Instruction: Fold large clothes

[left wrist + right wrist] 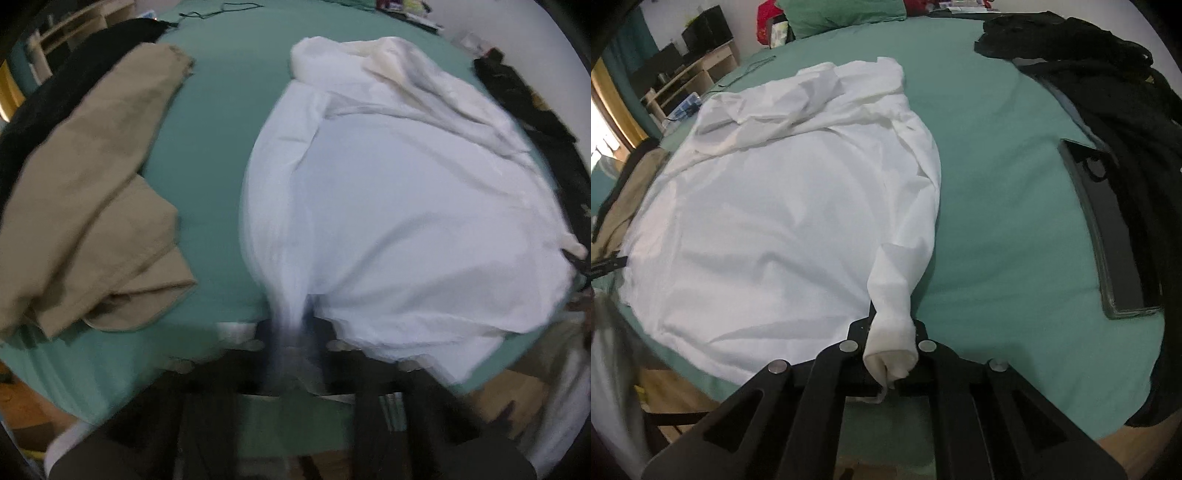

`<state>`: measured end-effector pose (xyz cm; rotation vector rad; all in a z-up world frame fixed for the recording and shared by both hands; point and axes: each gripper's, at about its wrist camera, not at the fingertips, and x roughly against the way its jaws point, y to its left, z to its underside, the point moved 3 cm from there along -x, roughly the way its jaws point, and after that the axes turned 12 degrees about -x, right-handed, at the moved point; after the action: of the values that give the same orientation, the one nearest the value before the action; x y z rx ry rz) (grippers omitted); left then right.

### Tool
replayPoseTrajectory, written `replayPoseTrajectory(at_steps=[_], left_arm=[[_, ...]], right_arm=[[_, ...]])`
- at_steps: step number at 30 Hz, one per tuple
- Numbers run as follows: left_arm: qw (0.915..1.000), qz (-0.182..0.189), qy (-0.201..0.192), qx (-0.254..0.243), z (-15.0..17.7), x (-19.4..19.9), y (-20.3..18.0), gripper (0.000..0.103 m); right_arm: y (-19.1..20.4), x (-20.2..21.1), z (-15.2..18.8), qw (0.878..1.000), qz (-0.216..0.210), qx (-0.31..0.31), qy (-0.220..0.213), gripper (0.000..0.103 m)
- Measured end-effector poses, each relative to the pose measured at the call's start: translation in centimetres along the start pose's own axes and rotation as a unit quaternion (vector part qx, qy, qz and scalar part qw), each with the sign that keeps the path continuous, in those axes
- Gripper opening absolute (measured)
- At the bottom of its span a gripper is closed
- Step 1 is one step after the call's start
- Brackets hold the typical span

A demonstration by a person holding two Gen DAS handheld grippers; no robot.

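Note:
A large white garment [406, 192] lies spread on the green bed sheet [221, 147], with rumpled folds at its far end. My left gripper [291, 332] is shut on a bunched near corner of it, blurred by motion. The garment also shows in the right wrist view [783, 206]. My right gripper [890, 343] is shut on its other near corner, rolled into a thick white wad [892, 332] between the jaws, just above the green sheet [997, 184].
Tan trousers [85, 206] lie to the left of the white garment, with black cloth [55, 96] behind them. Black clothes [1108, 92] and a dark flat case [1115, 236] lie on the right. A green pillow [842, 13] and wooden shelves [687, 77] stand at the back.

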<state>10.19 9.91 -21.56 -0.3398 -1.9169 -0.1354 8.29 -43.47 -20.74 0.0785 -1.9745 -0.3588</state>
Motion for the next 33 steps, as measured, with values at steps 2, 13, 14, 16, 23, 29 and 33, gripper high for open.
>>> replayPoseTrajectory(at_steps=[2, 13, 14, 16, 23, 29, 33], left_arm=[[1.0000, -0.004, -0.008, -0.001, 0.5, 0.6, -0.2, 0.004], [0.9957, 0.015, -0.089, 0.024, 2.2, 7.7, 0.2, 0.004], [0.9953, 0.019, -0.092, 0.025, 2.0, 8.0, 0.2, 0.004], [0.9939, 0.029, -0.102, 0.029, 2.0, 9.2, 0.2, 0.004], [0.9823, 0.023, -0.185, 0.017, 0.0, 14.0, -0.8, 0.004], [0.9698, -0.007, -0.243, 0.018, -3.8, 15.5, -1.0, 0.004], [0.9599, -0.017, -0.272, 0.068, -6.6, 15.2, 0.4, 0.004]], right_arm=[[-0.1, 0.6, 0.3, 0.999, -0.021, -0.023, -0.005, 0.004], [-1.0, 8.9, 1.0, 0.981, -0.114, -0.126, -0.098, 0.004], [-0.9, 9.6, 1.1, 0.980, -0.115, -0.125, -0.104, 0.004], [-0.7, 10.5, 1.2, 0.979, -0.119, -0.121, -0.109, 0.004], [-0.1, 13.6, 0.8, 0.979, -0.113, -0.102, -0.136, 0.004], [1.0, 15.0, -3.2, 0.975, -0.114, -0.080, -0.174, 0.004], [1.4, 14.9, -6.7, 0.971, -0.127, -0.077, -0.190, 0.004]])
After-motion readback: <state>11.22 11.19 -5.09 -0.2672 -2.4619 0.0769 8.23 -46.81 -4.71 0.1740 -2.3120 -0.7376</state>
